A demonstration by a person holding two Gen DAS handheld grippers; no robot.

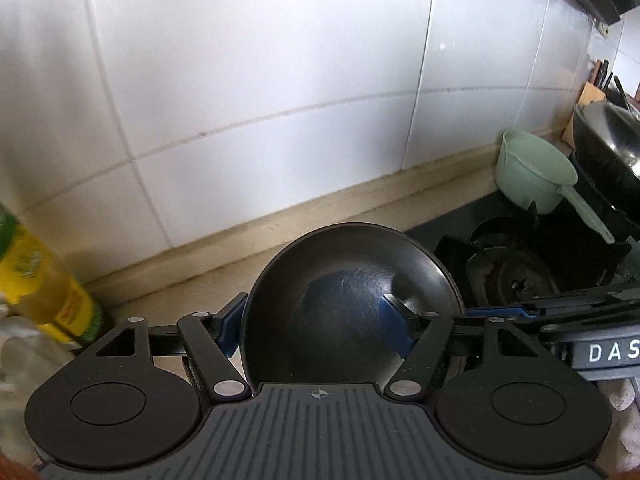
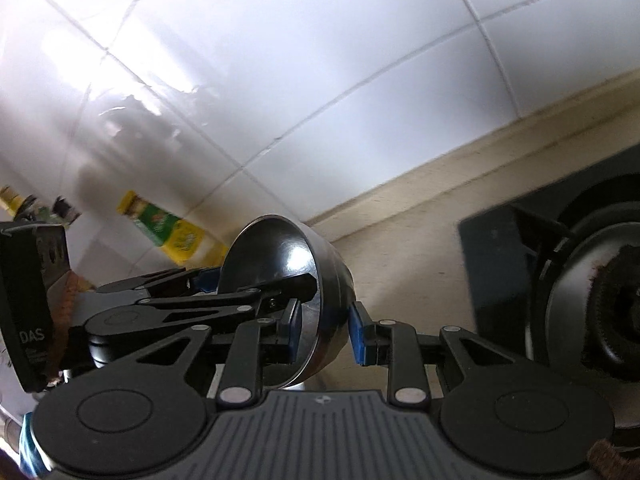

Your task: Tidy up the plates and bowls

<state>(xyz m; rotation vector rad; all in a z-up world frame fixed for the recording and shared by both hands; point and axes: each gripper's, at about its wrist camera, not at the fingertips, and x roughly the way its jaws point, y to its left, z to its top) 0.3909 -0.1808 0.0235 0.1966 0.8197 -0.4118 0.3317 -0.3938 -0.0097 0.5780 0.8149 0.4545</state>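
Item: steel bowl (image 1: 344, 304), pinched by left gripper (image 1: 316, 326) and right gripper (image 2: 328, 332) together, mid-carry above counter (image 1: 192, 276). Next: set down among stacked dishes.

Left gripper (image 1: 316, 322) clamped across a dark steel bowl (image 1: 344, 304)

Blue pads at both rims; beige surface (image 1: 224, 264) beneath; green ladle (image 1: 532, 172) and stove burner (image 1: 508, 276) right; oil bottle (image 1: 36, 280) left

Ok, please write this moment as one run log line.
left gripper: shut on bowl | right gripper: shut on bowl | bowl: tilted, near stove
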